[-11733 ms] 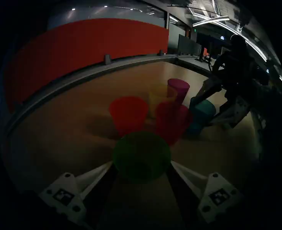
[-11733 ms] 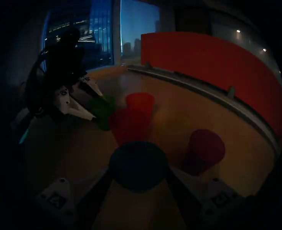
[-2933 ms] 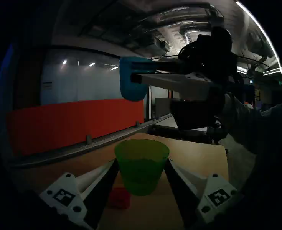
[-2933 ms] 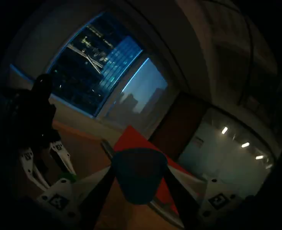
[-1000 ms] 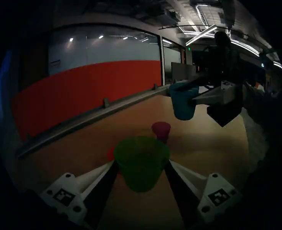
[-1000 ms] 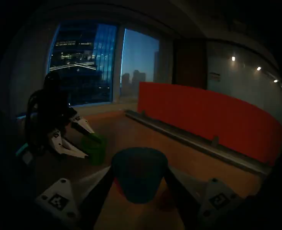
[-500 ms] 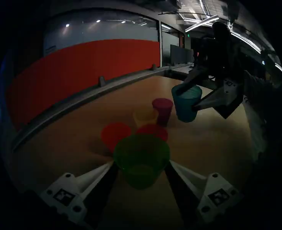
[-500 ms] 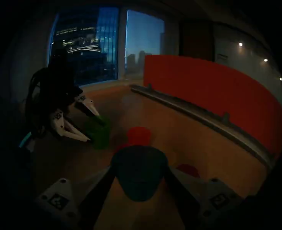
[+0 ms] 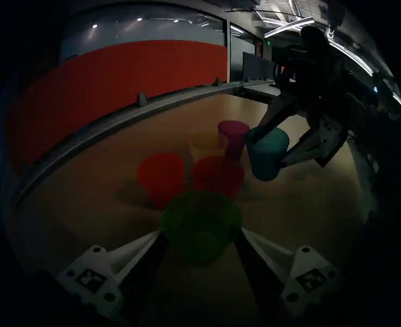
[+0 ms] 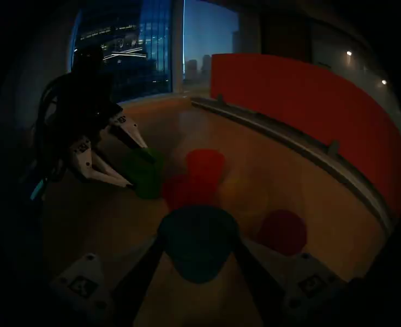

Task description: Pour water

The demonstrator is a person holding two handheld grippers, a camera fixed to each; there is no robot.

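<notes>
Clamping one green cup point(image 9: 201, 218) at lower centre, left gripper point(image 9: 200, 233) jaws face the table point(image 9: 91, 185); right gripper point(image 10: 198, 242) jaws clasp one teal cup point(image 10: 198, 234). Mid-frame stand four more: red cup point(image 9: 161, 175), second red cup point(image 9: 217, 174), yellow cup point(image 9: 204, 144), magenta cup point(image 9: 233, 135).

1. The right gripper point(image 10: 198, 246) clamps a teal cup point(image 10: 198, 240) between its fingers point(image 10: 137, 264).
2. Just ahead of the fingertips stands a dark red cup point(image 10: 185, 192), with a brighter red cup point(image 10: 205, 162) behind it.
3. A magenta cup point(image 10: 282, 231) sits just beyond the right finger.
4. Ahead and left of the fingers, the left gripper point(image 10: 140, 166) grips a green cup point(image 10: 145, 177).
</notes>
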